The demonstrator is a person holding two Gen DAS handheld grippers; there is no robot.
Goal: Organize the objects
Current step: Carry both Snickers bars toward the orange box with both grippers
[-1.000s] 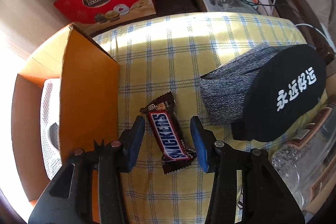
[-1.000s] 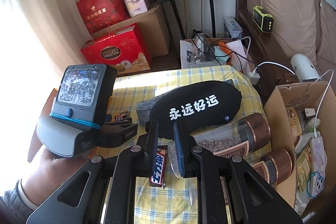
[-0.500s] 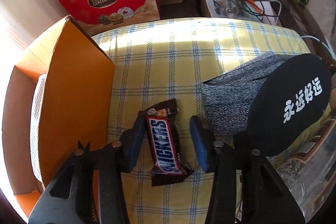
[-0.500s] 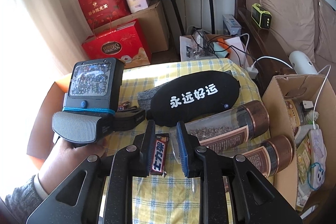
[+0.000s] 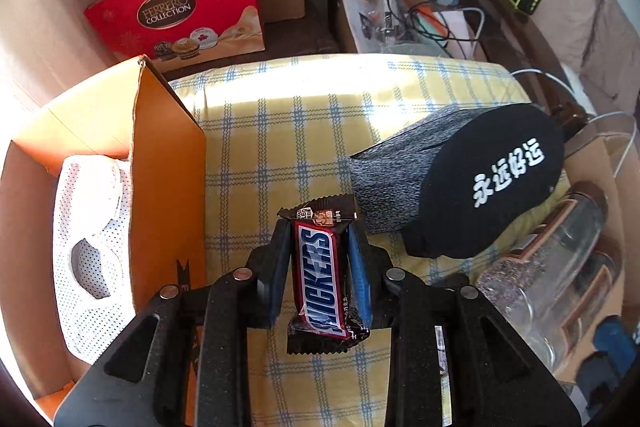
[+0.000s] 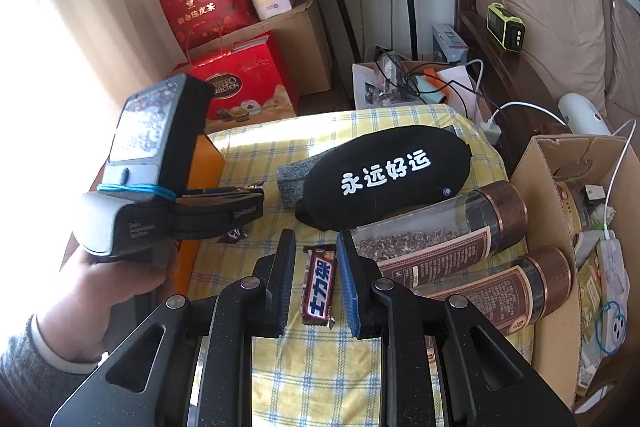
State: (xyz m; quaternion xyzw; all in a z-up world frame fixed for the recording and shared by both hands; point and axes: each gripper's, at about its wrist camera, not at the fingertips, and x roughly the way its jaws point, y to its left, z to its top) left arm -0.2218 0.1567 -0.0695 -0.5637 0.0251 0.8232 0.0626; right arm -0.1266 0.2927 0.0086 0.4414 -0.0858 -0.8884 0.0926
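So the brown and blue foil-wrapped Snickers bar (image 5: 320, 277) is now pinched between the blue pads of the left gripper (image 5: 319, 263): the jaws have just been closing, and where a second ago they stood wide on either side of the bar lying flat on the yellow and blue checked tablecloth (image 5: 280, 131), they now press on both long edges of the wrapper. It also looks lifted a bit, since the bar casts a shadow on the cloth below its lower end, so I'd say the pick is done and the carry is next. The obvious spot is the open orange cardboard box (image 5: 164, 163) just left of the bar, with a white perforated thing (image 5: 92, 227) already inside. The left gripper points steeply down, tilted forward, with the person's hand (image 6: 116, 287) and grey sleeve under its handle in the right wrist view. Right of the bar sits the black oval eye mask with white characters (image 5: 496, 179). The right gripper (image 6: 316, 283) hangs over a second brown bar with Chinese lettering (image 6: 320, 287), jaws narrow but with gaps either side, so not gripping yet.
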